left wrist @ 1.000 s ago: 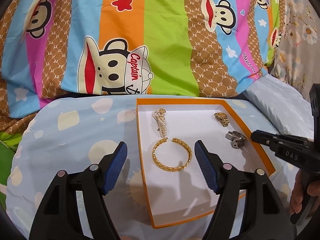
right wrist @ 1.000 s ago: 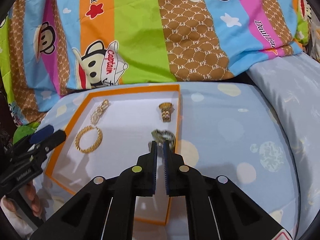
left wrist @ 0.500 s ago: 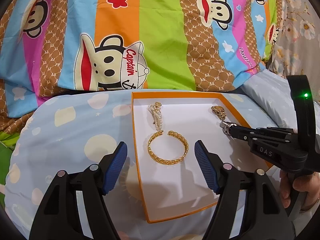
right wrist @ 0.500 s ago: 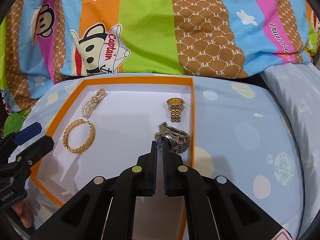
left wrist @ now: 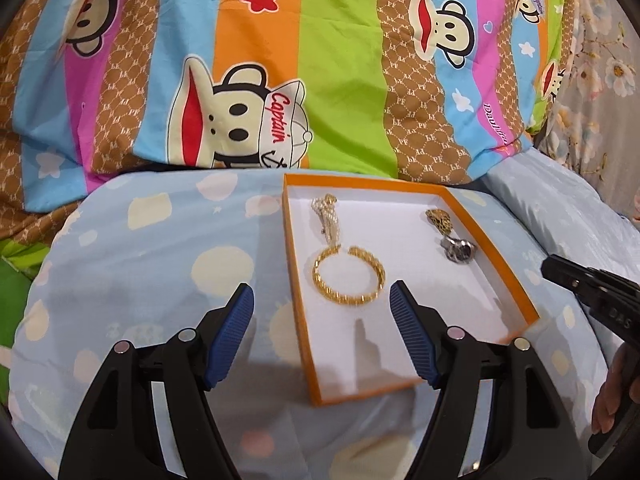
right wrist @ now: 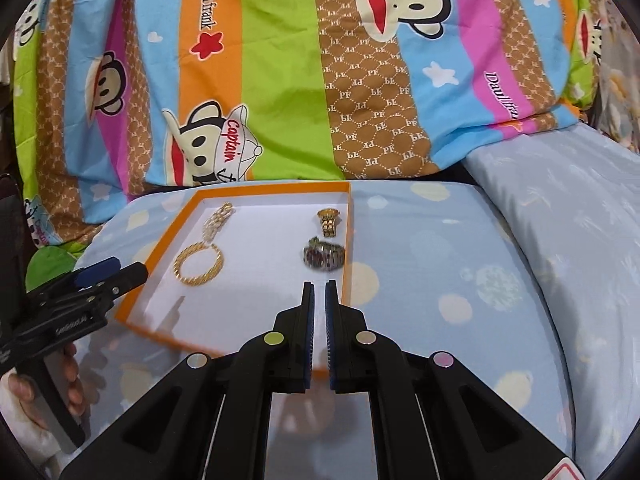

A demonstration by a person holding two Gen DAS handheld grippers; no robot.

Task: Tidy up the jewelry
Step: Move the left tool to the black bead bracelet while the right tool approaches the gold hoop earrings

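An orange-rimmed white box lid lies on the pale blue pillow. Inside it rest a gold chain bangle, a pearl bracelet, a gold watch and a silver watch. My left gripper hovers open near the box's front left edge, nothing between its blue pads. My right gripper is shut and empty, just short of the silver watch, above the box's front right part. In the left wrist view it sits at the right edge.
A striped cartoon-monkey duvet is heaped behind the pillow. A second pale blue pillow lies to the right. A person's hands hold the gripper handles. Floral fabric shows at the far right.
My right gripper reached the silver watch half a second ago, then drew back toward me, leaving the watch in the box. The left gripper has stayed open, hardly shifting.
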